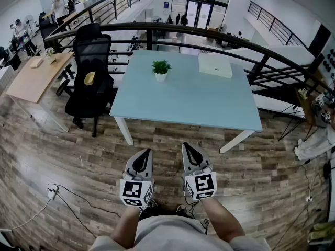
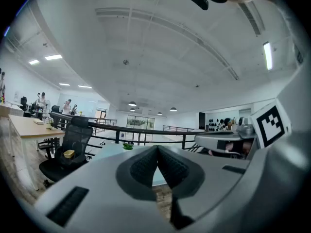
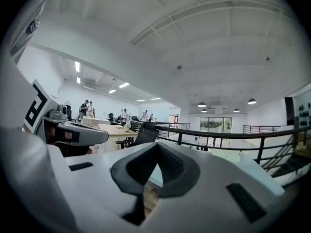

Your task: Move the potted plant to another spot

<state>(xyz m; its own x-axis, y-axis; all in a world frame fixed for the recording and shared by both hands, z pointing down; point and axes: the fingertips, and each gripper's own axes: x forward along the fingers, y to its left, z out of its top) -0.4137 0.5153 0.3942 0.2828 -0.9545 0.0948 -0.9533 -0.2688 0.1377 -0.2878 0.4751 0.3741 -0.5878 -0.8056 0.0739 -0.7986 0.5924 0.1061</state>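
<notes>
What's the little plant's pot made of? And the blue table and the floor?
Pot: white and smooth, likely ceramic or plastic; too small to tell.
Table: matte pale-blue top, probably painted board.
Floor: grainy brown planks, wood or laminate.

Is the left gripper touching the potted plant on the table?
Apart. The head view shows the left gripper over the floor, well short of the potted plant.

Light blue table (image 1: 183,103): potted plant (image 1: 161,69) near far edge, white box (image 1: 215,65) at far right.
</notes>
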